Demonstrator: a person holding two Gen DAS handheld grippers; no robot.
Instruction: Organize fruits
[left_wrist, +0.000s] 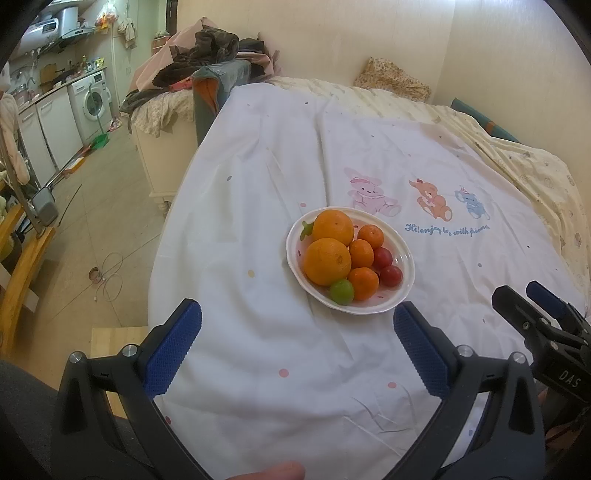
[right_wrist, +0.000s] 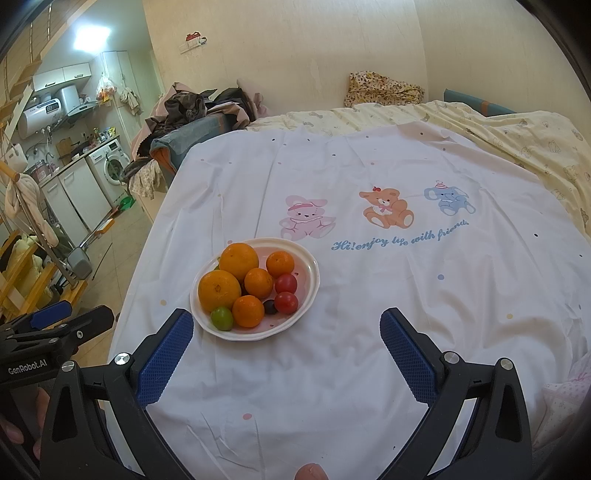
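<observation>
Left gripper (left_wrist: 297, 349): fingers spread wide, holding nothing, hovering above the sheet just short of the plate's near rim.
Plate (right_wrist: 308, 291): white, shallow, resting on the white printed sheet (right_wrist: 369, 332) that covers the bed; every fruit in view lies in it, none loose on the sheet.
Large oranges (right_wrist: 219, 290): two, on the plate's left side, touching each other.
Green fruit (right_wrist: 221, 319): one small one, at the near rim, against the front large orange.
Mandarins (right_wrist: 258, 283): three, in a row down the middle of the plate.
Red fruits (right_wrist: 286, 302): two small round ones, on the plate's right side; a small dark fruit sits just beside the nearer one.
Green-leafed piece (left_wrist: 307, 229): pokes out behind the far large orange; what it is cannot be told.
Right gripper (right_wrist: 286, 349): fingers wide apart and empty, held over bare sheet to the right of the plate.
Progress: the fruits appear already gathered on one plate. No second container or target spot is visible, so whether sorting is finished or has not begun cannot be told.
</observation>
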